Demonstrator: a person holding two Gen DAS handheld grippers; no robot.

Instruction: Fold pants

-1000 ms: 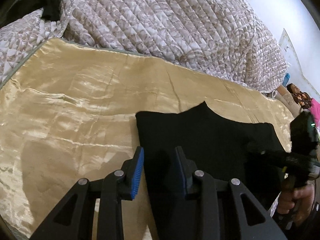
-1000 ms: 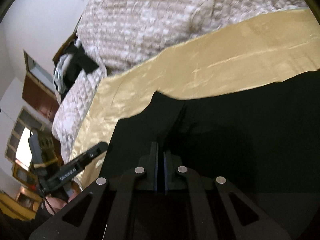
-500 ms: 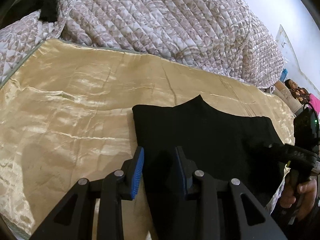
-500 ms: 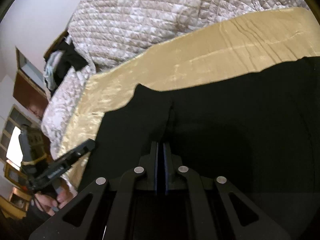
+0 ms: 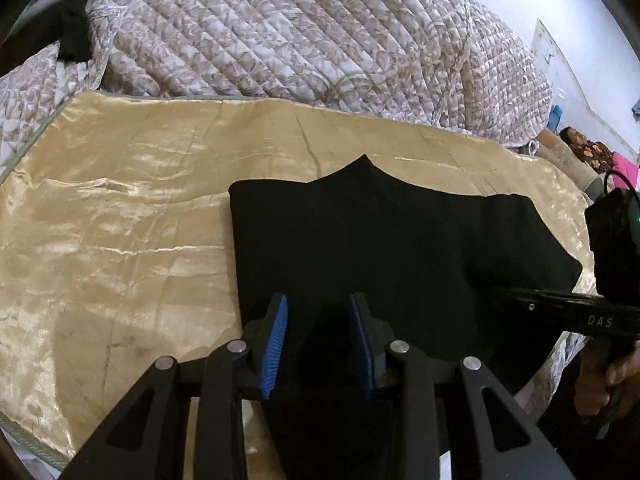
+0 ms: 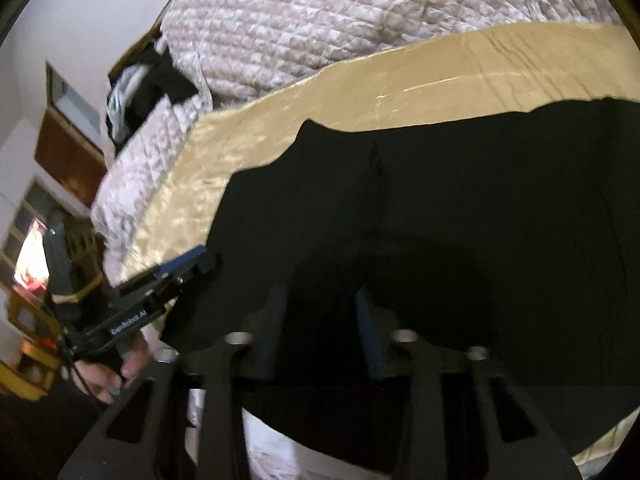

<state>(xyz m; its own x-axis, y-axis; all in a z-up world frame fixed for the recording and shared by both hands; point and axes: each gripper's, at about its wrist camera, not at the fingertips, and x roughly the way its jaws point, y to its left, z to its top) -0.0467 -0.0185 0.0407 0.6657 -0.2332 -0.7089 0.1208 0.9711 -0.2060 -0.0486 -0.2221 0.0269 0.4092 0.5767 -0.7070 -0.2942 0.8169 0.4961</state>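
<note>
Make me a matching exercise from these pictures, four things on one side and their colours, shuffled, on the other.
Things:
1. pants
2. sheet under the pants
3. quilt
4. tong pads

Colours:
A. blue
B. shiny gold
C. black
D. pale with a brownish pattern

Pairs: 1-C, 2-B, 3-D, 4-A

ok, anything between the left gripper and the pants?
Nothing visible. The left gripper hangs directly over the near edge of the black pants, jaws apart, with black cloth showing between them. The pants lie on the gold sheet.
</note>
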